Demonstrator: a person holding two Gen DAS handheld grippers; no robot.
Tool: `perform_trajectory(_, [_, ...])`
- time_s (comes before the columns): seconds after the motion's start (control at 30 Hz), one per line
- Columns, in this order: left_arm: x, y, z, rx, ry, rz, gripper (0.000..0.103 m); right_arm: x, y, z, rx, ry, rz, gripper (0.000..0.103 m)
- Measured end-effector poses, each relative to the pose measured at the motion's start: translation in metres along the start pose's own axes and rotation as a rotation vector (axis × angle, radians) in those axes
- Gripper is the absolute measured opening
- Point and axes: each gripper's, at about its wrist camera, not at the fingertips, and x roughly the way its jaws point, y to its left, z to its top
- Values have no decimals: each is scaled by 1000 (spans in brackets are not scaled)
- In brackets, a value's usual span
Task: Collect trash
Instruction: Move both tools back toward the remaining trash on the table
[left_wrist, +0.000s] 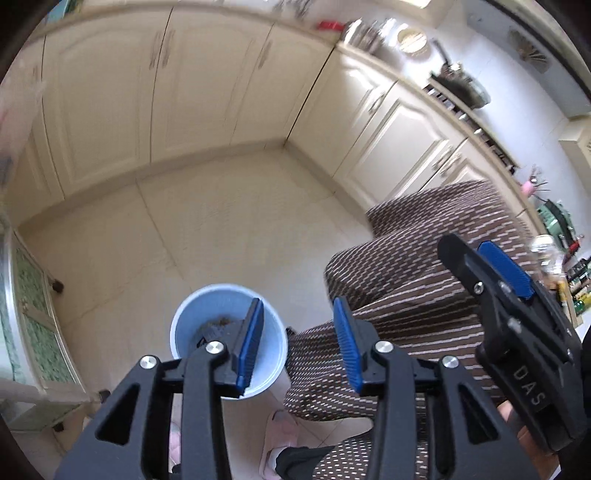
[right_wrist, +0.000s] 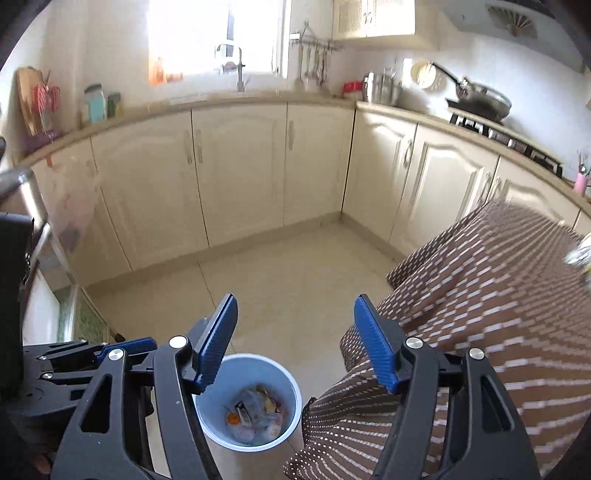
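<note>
Currently both tools hang over the kitchen floor, nothing between the fingers of either. Left gripper (left_wrist: 299, 341): jaws spread apart, released, blue pads bare. Right gripper (right_wrist: 295, 341): same, jaws wide, released. Right one also shows in the left wrist view, off to the side, just beside the left.

Trash bin (right_wrist: 291, 391), pale blue, round, stands on the tile floor (right_wrist: 280, 295) below both grippers, right beside the brown patterned cloth (right_wrist: 480, 314). Trash (right_wrist: 258, 413) lies in the bin's bottom: wrappers, something orange, mixed scraps. Cream cabinets (right_wrist: 236, 166) behind, pan (right_wrist: 480, 98) on the stove.
</note>
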Motion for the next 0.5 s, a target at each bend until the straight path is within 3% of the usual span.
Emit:
perform_trajectory(0.1, [-43,-35,8,60,-80,-37,41,-45,-16,19,31,-58,5,67])
perform_trajectory(0.27, [-84,-104,7,173,-145,-99,46,-116,-63,35,94,-130,-47,72])
perform_trajectory(0.33, [-90,-135,3,224,-148,-138,51,-138,-96,35,132,-137,-79,72])
perform_trajectory(0.5, [-80,-216,-10,340,-108,-212,51,-173,-170,13,192,-124,-209,72])
